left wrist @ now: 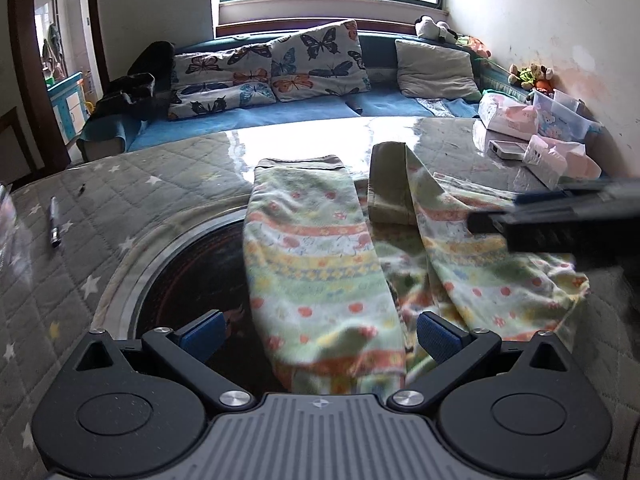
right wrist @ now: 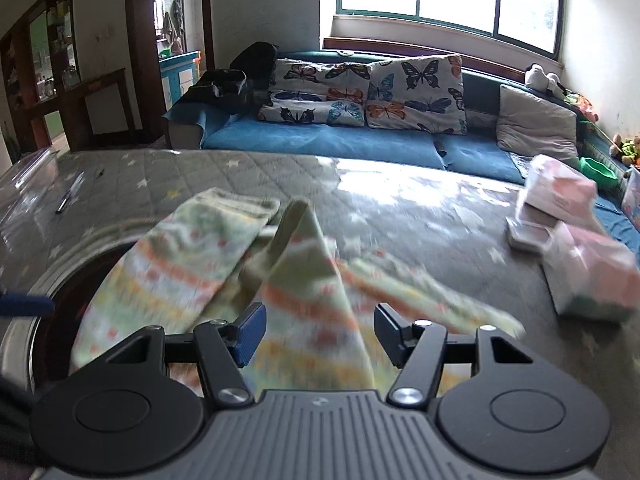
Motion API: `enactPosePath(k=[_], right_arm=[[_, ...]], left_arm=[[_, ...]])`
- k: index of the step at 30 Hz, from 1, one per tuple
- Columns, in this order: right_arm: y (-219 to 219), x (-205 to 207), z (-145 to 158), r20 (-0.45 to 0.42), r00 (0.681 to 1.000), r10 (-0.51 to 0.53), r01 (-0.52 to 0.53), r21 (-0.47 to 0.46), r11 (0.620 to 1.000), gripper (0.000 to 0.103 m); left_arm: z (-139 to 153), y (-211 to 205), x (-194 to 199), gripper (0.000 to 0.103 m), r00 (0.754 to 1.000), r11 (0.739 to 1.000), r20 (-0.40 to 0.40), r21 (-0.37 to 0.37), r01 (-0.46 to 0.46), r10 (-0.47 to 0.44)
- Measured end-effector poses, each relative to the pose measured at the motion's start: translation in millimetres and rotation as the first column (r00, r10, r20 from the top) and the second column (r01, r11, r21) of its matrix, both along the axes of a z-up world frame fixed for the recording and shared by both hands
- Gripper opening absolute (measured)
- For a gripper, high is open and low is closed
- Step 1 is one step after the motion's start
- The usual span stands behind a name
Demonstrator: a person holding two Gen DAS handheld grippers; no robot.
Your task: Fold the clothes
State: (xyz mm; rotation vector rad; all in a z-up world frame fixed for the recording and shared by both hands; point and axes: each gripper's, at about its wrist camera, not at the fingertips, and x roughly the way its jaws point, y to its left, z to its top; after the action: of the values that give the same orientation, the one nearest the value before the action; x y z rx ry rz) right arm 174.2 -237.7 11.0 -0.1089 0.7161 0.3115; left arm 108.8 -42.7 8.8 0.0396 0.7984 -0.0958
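On the table, left wrist view: a pair of patterned trousers [left wrist: 320, 256] lies spread across the quilted, star-printed cover [left wrist: 120, 184] and partly over a dark round inset [left wrist: 192, 264] in the tabletop.
Trouser legs: the two legs run away from the camera, cuffs at the far end; the right leg is twisted and bunched, so the garment looks not yet squared up for folding.
Left gripper [left wrist: 318, 334]: its blue pads stand wide apart on either side of the near end of the left leg, and nothing is pinched; I judge it is lined up to take hold of the waist end.
Right gripper [left wrist: 496, 220]: it reaches in from the right edge above the right leg, blurred.
Pen [left wrist: 54, 222]: well apart on the left, out of the way.
Boxes [left wrist: 520, 128]: stacked at the far right, clear of the cloth.

Over the table, right wrist view: the trousers [right wrist: 256, 264] show blurred, the scene smeared by motion.
Right gripper [right wrist: 320, 334]: its jaws stand apart with cloth below and between them, but the pads do not press on it; likely placed to catch the bunched right leg.
Boxes [right wrist: 580, 248]: near the cloth's right edge, not touching it.
Sofa [right wrist: 328, 140]: behind the table, with butterfly cushions.
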Motion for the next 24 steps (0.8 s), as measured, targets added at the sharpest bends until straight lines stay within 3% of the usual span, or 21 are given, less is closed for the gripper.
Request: enactPosePath(k=[6,8,11,13,16,24], right_arm=[[11,50,-9,-0.009,1.0,0.029,-0.028,0.032,0.999,0.06],[14,64,-14,-0.027,0.999,0.034,-0.033,0.047,0.998,0.056],[18,81,-24,-0.061,0.997,0.047,-0.043,0.065,0.997,0.044],[20,85,-30,-0.078,0.995,0.057,-0.052,0.068,0.996,0.024],[15,81,-29,-0.069,0.997,0.047,-0.042,0.072,0.997,0.006],[-29,31,11,0.069,0.997,-0.03,0.026,0.059,0.998,0.004]], left_arm=[[-4,-7,15,0.102,0.999,0.999,-0.014,-0.01,0.041,-0.041],[-6,-8,19,0.102,0.998,0.998,-0.02,-0.008,0.057,-0.057],[-8,-9,24,0.099,0.997,0.998,-0.032,-0.013,0.068,-0.068],[-10,-8,26,0.096,0.996,0.997,-0.037,-0.011,0.079,-0.079],[-13,-8,27,0.087,0.995,0.996,-0.039,-0.005,0.095,-0.095],[-16,-13,26,0.065,0.992,0.992,-0.032,0.015,0.124,-0.123]])
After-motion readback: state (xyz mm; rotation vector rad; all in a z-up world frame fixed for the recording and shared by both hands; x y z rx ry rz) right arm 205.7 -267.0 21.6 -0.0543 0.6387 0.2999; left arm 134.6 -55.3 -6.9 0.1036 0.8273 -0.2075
